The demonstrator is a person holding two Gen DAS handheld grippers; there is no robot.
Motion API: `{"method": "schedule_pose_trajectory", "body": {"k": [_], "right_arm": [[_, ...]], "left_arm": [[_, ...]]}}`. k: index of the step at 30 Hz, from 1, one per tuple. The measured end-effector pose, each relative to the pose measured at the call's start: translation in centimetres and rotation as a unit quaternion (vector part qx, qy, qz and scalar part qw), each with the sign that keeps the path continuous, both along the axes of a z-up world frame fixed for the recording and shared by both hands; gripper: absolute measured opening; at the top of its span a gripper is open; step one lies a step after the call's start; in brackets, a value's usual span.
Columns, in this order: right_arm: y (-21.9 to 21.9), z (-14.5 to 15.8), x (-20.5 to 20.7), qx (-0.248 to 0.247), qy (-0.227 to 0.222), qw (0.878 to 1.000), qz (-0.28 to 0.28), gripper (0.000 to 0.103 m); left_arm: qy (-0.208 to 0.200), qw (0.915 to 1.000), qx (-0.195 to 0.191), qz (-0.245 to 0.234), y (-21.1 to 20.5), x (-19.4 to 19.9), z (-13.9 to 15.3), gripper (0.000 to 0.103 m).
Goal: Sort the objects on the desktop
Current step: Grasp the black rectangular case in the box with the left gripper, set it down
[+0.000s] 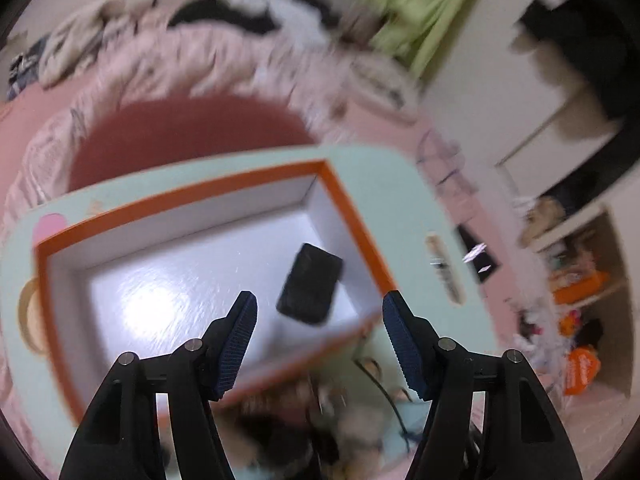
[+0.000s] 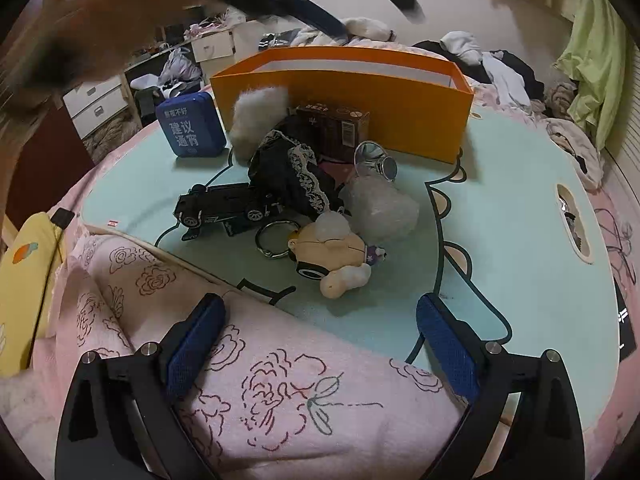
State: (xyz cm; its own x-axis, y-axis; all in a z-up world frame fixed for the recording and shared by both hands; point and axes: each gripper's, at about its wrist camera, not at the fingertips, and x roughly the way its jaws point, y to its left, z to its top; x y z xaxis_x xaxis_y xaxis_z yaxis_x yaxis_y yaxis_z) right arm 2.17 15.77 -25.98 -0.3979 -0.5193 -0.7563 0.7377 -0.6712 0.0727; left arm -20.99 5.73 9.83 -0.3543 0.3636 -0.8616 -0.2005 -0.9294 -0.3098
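Your left claw [image 1: 319, 322] hangs over the orange box [image 1: 352, 216], aimed down into it, jaws partly apart with nothing between them. A black item [image 1: 310, 289] lies on the white box floor just beyond the tips; it looks already sorted, which would explain the empty claw above it. The view is smeared, so you cannot tell what the item is.

Your right claw [image 2: 320, 330] stands wide and empty, low over the pink quilt [image 2: 280, 392] at the near edge of the surface [image 2: 500, 240]. It points toward the pile, so it looks lined up for the next pick.

The rest waits in a heap in front of the box wall [image 2: 400, 92]: a black toy car [image 2: 228, 206], a ring [image 2: 276, 238] touching a plush keychain [image 2: 332, 256], a lace-trimmed black cloth [image 2: 288, 168], a white puff [image 2: 258, 118], a brown carton [image 2: 334, 128] against the box, a small metal funnel [image 2: 376, 162] and a wad of clear wrap [image 2: 384, 208]. A blue case [image 2: 191, 124] sits apart, to the left of the box. The keychain is nearest the right claw and lies free of the cloth, so it seems the easy next grab; the ring may drag along.

The surface is a mint board with a cartoon print and a cut-out handle [image 2: 574, 222], resting on a bed. Around it, clothes are heaped along the wall, a green curtain [image 2: 596, 60] hangs at the right, and white drawers [image 2: 96, 100] stand at the left.
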Motion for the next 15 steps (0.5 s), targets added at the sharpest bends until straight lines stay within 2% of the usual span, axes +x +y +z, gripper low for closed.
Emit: {"method": "schedule_pose_trajectory", "body": {"k": [1,3,4,5,6,7,8,9,11,12,13,15], "right_arm": [[0.2,0.8,0.5,0.0,0.001,1.0,0.0,0.097],[0.2,0.5,0.6,-0.004,0.002,1.0,-0.001,0.097],[0.2,0.3,0.7,-0.006,0.002,1.0,-0.001,0.097],[0.2,0.1,0.8,-0.01,0.0,1.0,-0.002,0.097],[0.2,-0.2,0.8,-0.013,-0.001,1.0,-0.001,0.097],[0.3,-0.1,1.2,-0.015,-0.002,1.0,-0.003,0.097],[0.4,-0.3,1.2,-0.018,-0.003,1.0,-0.004,0.097],[0.5,-0.5,1.2,-0.022,-0.003,1.0,-0.004,0.097],[0.2,-0.9,1.2,-0.025,-0.004,1.0,-0.006,0.097],[0.2,-0.9,1.1,-0.026,-0.004,1.0,-0.007,0.097],[0.0,-1.0,1.2,-0.026,-0.004,1.0,-0.007,0.097],[0.2,-0.5,1.7,-0.027,-0.003,1.0,-0.008,0.097]], "left_arm": [[-0.016,0.9999,-0.004,0.0,1.0,-0.6,-1.0,0.065],[-0.048,0.9987,-0.016,-0.005,2.4,-1.5,-3.1,0.065],[-0.053,0.9981,-0.032,-0.006,3.0,-1.8,-3.7,0.065],[-0.053,0.9972,-0.052,-0.011,3.3,-2.0,-4.1,0.07],[-0.044,0.9979,-0.045,-0.011,3.1,-2.0,-4.0,0.07],[-0.047,0.9981,-0.039,-0.009,2.5,-2.1,-3.9,0.065],[-0.05,0.9974,-0.052,0.002,1.6,-2.2,-3.8,0.049],[-0.051,0.9965,-0.066,0.008,1.0,-2.1,-4.0,0.042],[-0.051,0.9912,-0.117,0.036,-1.2,-2.1,-4.1,0.039],[-0.053,0.991,-0.114,0.044,-2.1,-2.1,-4.0,0.039],[-0.052,0.9928,-0.095,0.052,-3.2,-2.1,-3.5,0.039],[-0.032,0.9963,-0.057,0.057,-4.3,-1.9,-2.4,0.049]]}}
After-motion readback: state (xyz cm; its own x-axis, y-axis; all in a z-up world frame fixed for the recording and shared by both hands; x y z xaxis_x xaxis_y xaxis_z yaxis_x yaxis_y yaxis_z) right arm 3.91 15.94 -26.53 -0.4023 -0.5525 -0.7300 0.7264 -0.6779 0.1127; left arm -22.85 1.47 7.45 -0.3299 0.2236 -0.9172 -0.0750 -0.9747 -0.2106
